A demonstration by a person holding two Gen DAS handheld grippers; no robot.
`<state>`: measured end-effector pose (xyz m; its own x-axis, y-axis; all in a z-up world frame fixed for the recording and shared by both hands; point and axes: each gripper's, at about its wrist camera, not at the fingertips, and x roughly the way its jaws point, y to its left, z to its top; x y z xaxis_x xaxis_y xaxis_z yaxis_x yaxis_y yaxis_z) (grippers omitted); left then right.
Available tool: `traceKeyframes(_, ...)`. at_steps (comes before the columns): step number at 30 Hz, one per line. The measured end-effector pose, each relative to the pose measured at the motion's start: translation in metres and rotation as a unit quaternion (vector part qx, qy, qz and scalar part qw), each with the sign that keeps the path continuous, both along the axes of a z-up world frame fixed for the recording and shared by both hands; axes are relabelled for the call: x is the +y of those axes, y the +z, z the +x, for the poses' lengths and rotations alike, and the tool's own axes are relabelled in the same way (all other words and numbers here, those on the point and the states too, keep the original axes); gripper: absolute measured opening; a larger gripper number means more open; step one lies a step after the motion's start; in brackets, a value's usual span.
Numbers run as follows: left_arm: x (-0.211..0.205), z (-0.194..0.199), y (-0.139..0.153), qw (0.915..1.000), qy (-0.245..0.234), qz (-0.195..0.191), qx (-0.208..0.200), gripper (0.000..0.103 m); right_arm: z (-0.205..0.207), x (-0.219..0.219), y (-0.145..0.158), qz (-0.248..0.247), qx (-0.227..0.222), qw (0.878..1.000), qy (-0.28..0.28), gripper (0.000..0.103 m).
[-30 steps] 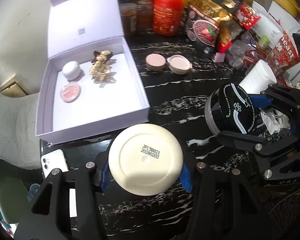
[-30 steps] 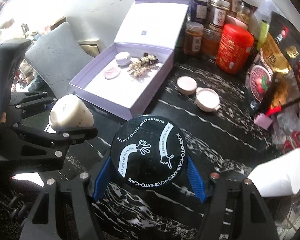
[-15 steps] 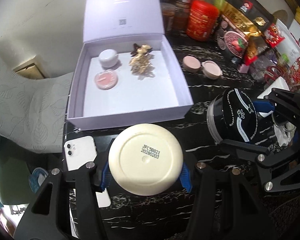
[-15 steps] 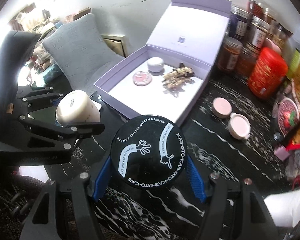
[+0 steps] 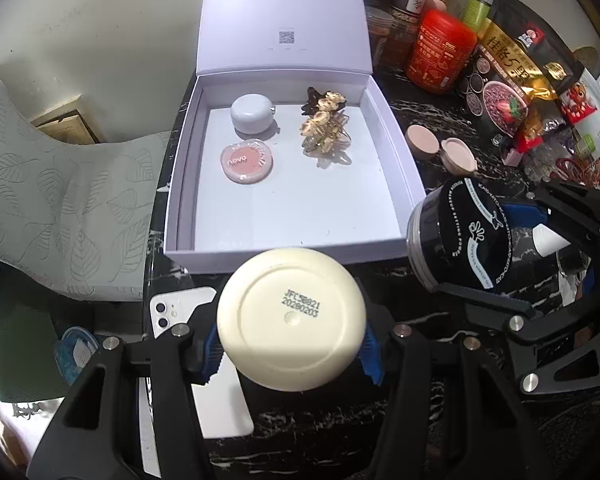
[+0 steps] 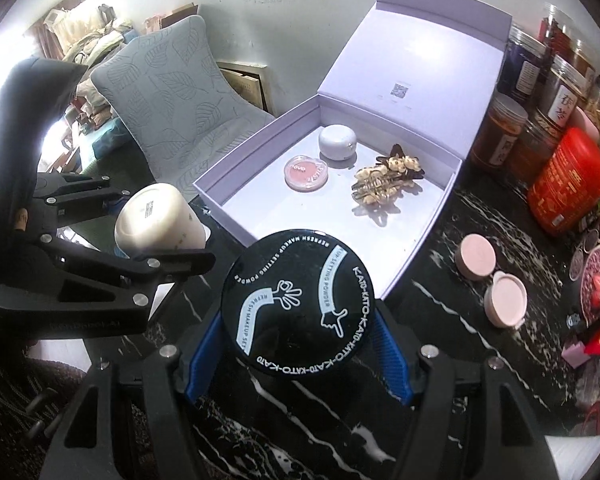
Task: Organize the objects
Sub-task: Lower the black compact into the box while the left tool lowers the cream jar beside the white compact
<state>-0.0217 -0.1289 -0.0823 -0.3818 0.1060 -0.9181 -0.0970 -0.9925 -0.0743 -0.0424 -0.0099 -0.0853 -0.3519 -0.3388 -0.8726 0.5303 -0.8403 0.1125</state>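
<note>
My left gripper [image 5: 292,346] is shut on a cream round jar [image 5: 291,318], held bottom up just in front of the open lilac box [image 5: 296,254]. My right gripper [image 6: 298,346] is shut on a black setting-powder jar [image 6: 298,304], also near the box's front edge [image 6: 416,248]. Each gripper shows in the other's view: the cream jar [image 6: 156,220] at the left, the black jar [image 5: 460,236] at the right. Inside the box lie a white round case [image 5: 252,114], a pink blush compact [image 5: 247,160] and a gold hair clip [image 5: 324,128].
Two small pink round pots [image 5: 440,146] sit on the black marble table [image 6: 440,360] right of the box. Jars, a red canister [image 5: 440,54] and snack bags crowd the back right. A white phone [image 5: 180,312] lies at the table's left edge, with a grey chair [image 5: 60,200] beyond.
Both grippers, still holding their jars, have moved left across the table, so the lilac box now lies straight ahead of the left one. Neither grip has changed.
</note>
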Motion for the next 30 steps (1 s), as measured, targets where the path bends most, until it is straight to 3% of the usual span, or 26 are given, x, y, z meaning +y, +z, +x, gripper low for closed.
traceKeyframes(30,-0.02,-0.101,-0.038,0.9988,-0.041,0.006,-0.026,0.053,-0.091,-0.017,-0.047,-0.002,-0.048,0.998,-0.047,0.07)
